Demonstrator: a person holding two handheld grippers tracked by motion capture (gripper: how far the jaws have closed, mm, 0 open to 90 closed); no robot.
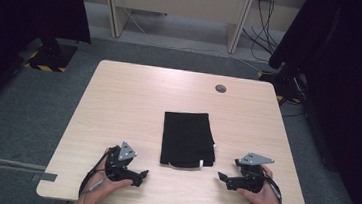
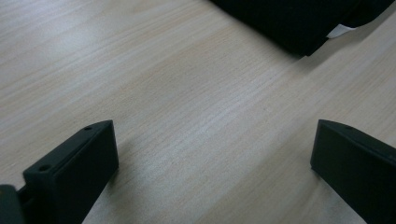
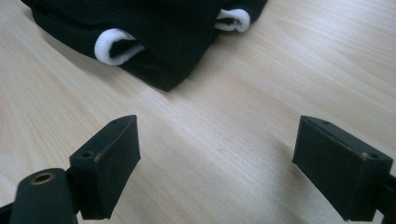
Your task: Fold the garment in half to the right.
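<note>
A folded black garment with white trim lies at the middle of the light wooden table. My left gripper rests near the front edge, left of the garment, open with nothing between its jaws. In the left gripper view it hovers over bare wood, and a corner of the garment lies ahead at upper right. My right gripper sits right of the garment's near corner, open and empty. In the right gripper view it faces the garment, whose white cuffs show.
A round grey cable port sits near the table's far right. Black curtains hang at both sides. A desk with cables and a wall socket stands beyond the table. Bare wood surrounds the garment.
</note>
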